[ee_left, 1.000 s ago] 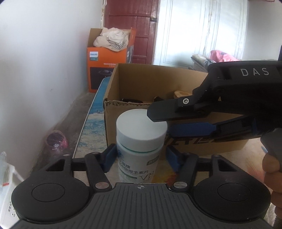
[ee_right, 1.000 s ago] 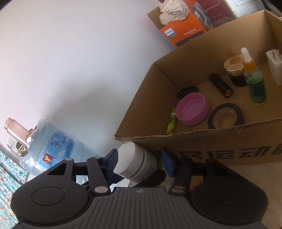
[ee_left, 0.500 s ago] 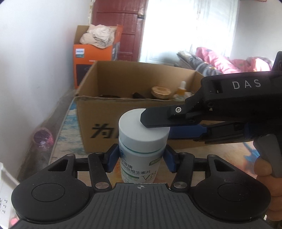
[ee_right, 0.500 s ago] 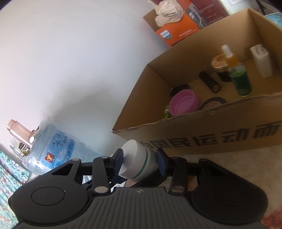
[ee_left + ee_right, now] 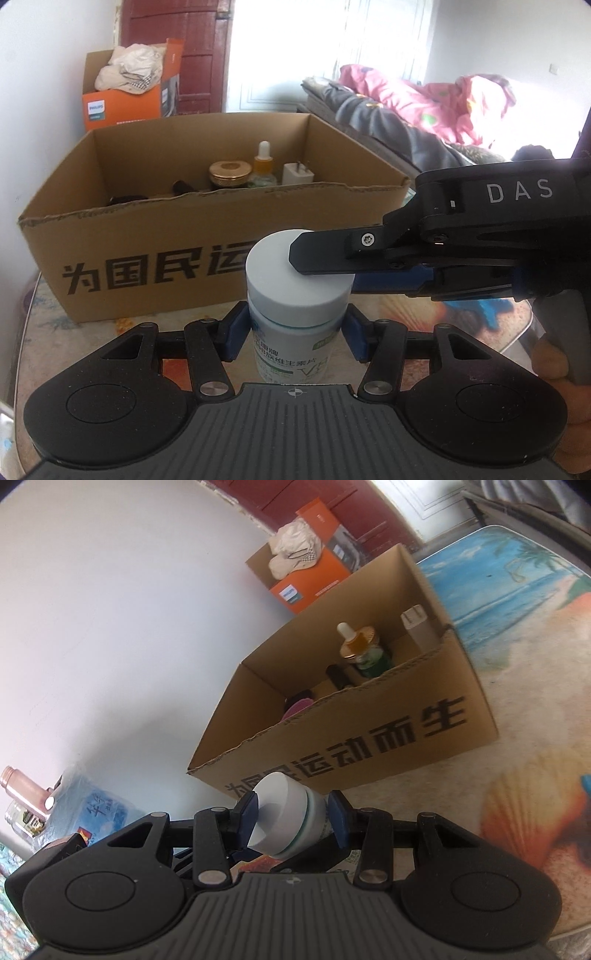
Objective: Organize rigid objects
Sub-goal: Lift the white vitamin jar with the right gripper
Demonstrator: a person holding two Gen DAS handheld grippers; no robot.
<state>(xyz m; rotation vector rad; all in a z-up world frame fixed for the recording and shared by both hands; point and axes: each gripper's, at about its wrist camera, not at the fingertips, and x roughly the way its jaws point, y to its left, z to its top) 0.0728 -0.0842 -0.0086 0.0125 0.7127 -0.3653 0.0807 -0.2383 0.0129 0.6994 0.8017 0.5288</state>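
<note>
Left gripper (image 5: 293, 328): my blue pads clamp the body of the white supplement bottle (image 5: 295, 332), which stands upright in them.
Right gripper (image 5: 293, 812): my pads squeeze the bottle's white cap (image 5: 282, 812) from both sides.
Bottle's place: held between both my tools, just in front of the cardboard box (image 5: 147, 258).
Box contents: dropper bottle (image 5: 263, 162), gold-lidded jar (image 5: 229, 175), white charger plug (image 5: 298, 172).

The left claw (image 5: 295, 334) is black with blue pads and shiny round screws. The right claw (image 5: 369, 258) is black too, with white letters DAS.
</note>
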